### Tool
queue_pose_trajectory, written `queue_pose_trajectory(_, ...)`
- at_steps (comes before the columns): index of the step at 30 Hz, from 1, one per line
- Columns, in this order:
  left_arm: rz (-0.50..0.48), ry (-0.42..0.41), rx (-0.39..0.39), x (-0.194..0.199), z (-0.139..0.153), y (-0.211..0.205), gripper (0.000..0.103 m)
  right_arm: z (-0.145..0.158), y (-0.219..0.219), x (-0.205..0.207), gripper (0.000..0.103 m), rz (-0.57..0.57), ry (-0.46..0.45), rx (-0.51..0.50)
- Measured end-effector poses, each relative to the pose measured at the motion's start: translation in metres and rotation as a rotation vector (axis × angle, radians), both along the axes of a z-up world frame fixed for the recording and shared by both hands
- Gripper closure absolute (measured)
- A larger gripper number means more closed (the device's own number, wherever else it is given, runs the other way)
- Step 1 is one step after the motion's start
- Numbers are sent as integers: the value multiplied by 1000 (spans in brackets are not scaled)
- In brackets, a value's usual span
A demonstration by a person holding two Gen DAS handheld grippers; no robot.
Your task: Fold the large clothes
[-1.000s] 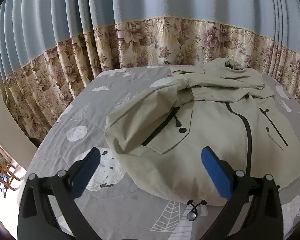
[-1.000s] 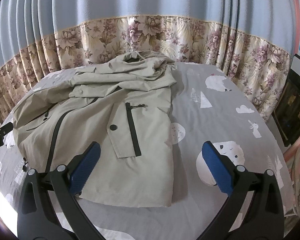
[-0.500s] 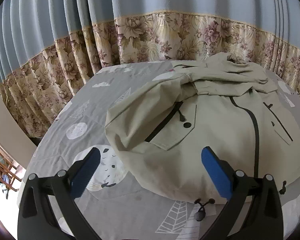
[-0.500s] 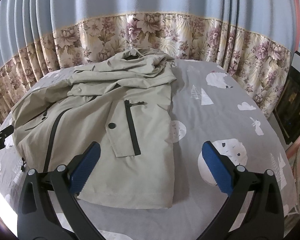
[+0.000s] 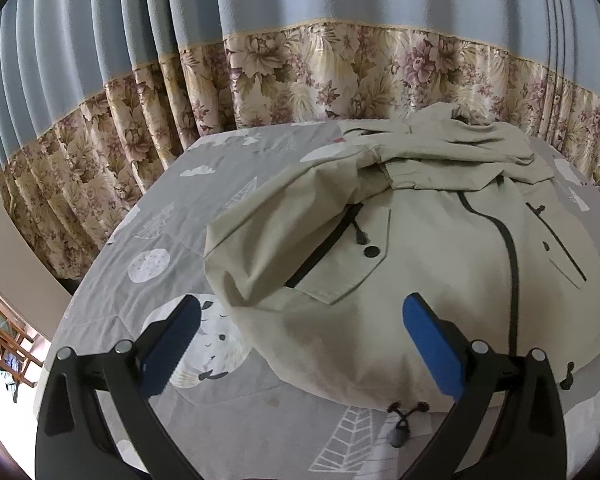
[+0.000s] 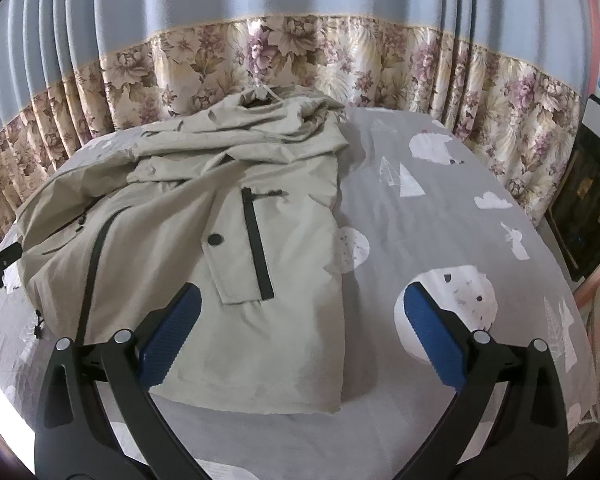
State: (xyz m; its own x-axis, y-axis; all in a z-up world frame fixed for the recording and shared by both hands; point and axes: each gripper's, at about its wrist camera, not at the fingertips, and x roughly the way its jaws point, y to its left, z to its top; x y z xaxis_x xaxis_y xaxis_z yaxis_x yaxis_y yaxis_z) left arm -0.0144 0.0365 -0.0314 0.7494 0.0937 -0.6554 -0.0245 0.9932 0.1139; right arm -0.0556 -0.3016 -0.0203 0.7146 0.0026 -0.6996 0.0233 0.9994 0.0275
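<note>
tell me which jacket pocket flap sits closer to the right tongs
The pocket flap with the round black snap and vertical black zipper, just ahead of the right tongs. The other pocket lies far off near the jacket's opposite edge.

Soft even daylight, no glare, sharp focus; heavy fisheye warp w/ dark vignette at corners.

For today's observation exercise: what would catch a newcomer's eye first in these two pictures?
A large beige jacket sprawls front-up across the grey patterned bedsheet, hood bunched toward the floral curtain. In the foreground, the blue-padded left claw and right claw hang open above its hem.
</note>
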Motion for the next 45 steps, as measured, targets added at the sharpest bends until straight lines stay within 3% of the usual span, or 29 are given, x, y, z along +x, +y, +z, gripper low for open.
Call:
queue_pose_trajectory(6,23,7,0,5,-2,18,2,-19,-3,2,4,-2,57,-28)
queue_pose_trajectory(8,28,9,-7,5,-3,21,2,-27,-4,4,18,-4,87,-38)
queue_pose_trajectory(11,30,15,-7,4,-6,23,2,-39,-9,8,29,-19,128,-26)
queue_pose_trajectory(17,47,17,-12,5,-7,30,2,-53,-13,13,33,-19,184,-12)
queue_pose_trajectory(18,49,17,-12,5,-7,31,2,-54,-13,13,37,-10,186,-3)
queue_pose_trajectory(23,53,16,-15,4,-7,32,2,-49,-6,11,95,60,170,40)
queue_pose_trajectory(31,25,29,-27,9,-10,33,2,-35,-10,6,98,73,117,98)
queue_pose_trajectory(36,-45,41,1,15,-17,33,2,-32,-8,5,98,80,116,98)
queue_pose_trajectory(45,-67,24,111,55,-26,63,2,-33,-7,5,98,85,116,98)
